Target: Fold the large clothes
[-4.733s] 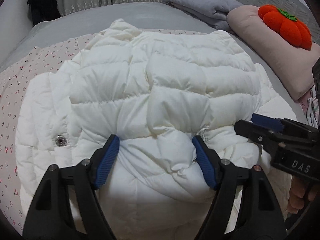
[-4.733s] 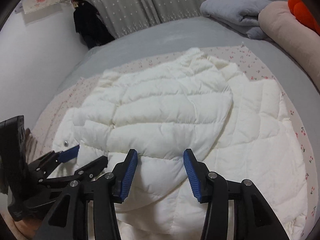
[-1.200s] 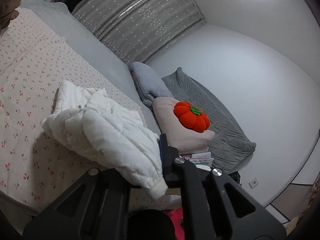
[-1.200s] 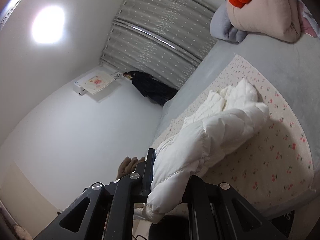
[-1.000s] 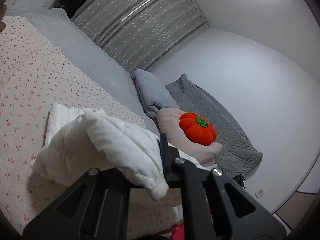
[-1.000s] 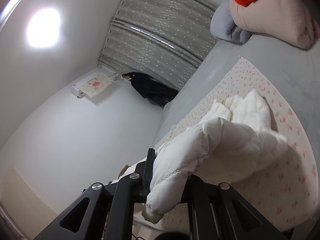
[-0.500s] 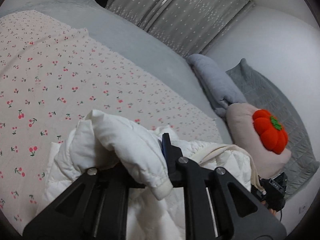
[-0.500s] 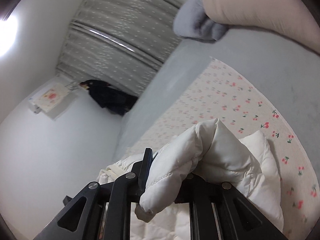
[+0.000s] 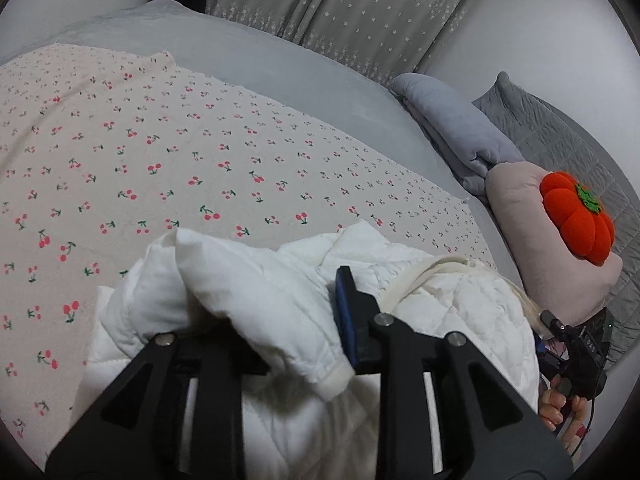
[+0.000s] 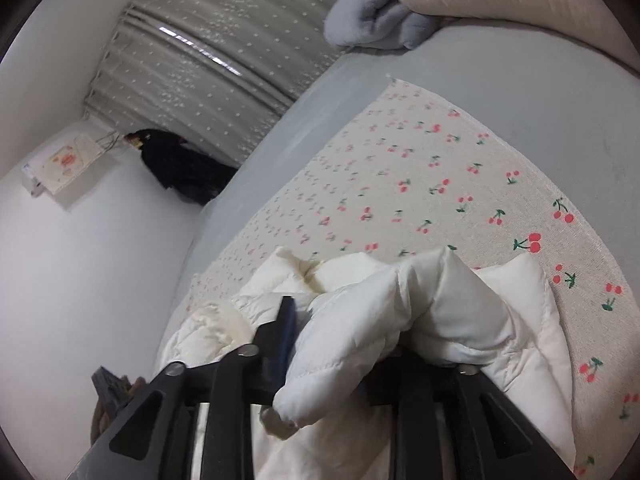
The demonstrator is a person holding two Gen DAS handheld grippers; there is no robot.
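Lowering toward the cherry-print sheet (image 9: 160, 140), the white puffer jacket (image 9: 260, 300) is now bunching low in both frames, where half a second ago it was hanging higher. Left gripper (image 9: 272, 320) is clenching a padded fold; right gripper (image 10: 344, 344) is clamping another fold. Only the left view is showing the orange pumpkin cushion (image 9: 576, 216) at right; only the right view is showing the dark garment (image 10: 180, 168) at upper left. Quilted panels are looking crumpled, doubled over.

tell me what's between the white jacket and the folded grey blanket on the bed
In the left wrist view, a bare stretch of the cherry-print sheet and then plain grey bedding separates the white jacket from the folded grey blanket; nothing else lies there.
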